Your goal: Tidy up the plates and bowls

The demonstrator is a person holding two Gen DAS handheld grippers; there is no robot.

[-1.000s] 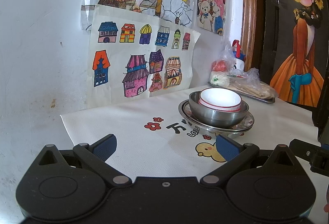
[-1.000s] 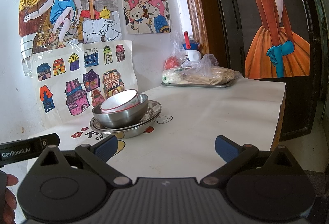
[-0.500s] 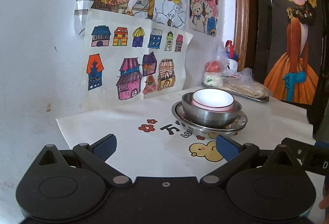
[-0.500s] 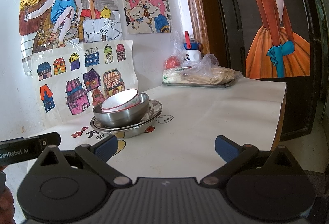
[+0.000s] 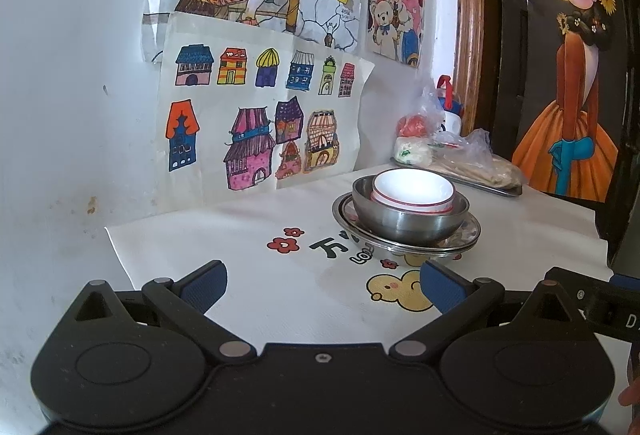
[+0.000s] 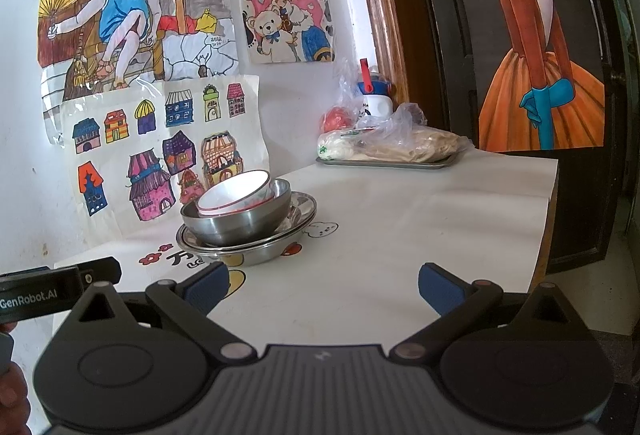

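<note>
Both grippers, left [image 5: 323, 285] and right [image 6: 323, 285], wide, empty; white bowl [image 5: 413, 190] tilted inside steel bowl [image 5: 410, 217] on plates [image 5: 406, 235]. Straighten gently, gripping rim.

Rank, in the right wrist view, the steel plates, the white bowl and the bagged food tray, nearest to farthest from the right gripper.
1. Steel plates, front left, bottom of stack.
2. White bowl, nested on top, tilted.
3. Bagged food tray, far back by the wall.

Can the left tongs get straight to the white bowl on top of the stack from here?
Probably yes. The left tongs are open and hold nothing, and only bare tablecloth lies between them and the stack. The white bowl sits topmost in the steel bowl, its rim exposed, slightly right of centre.
</note>
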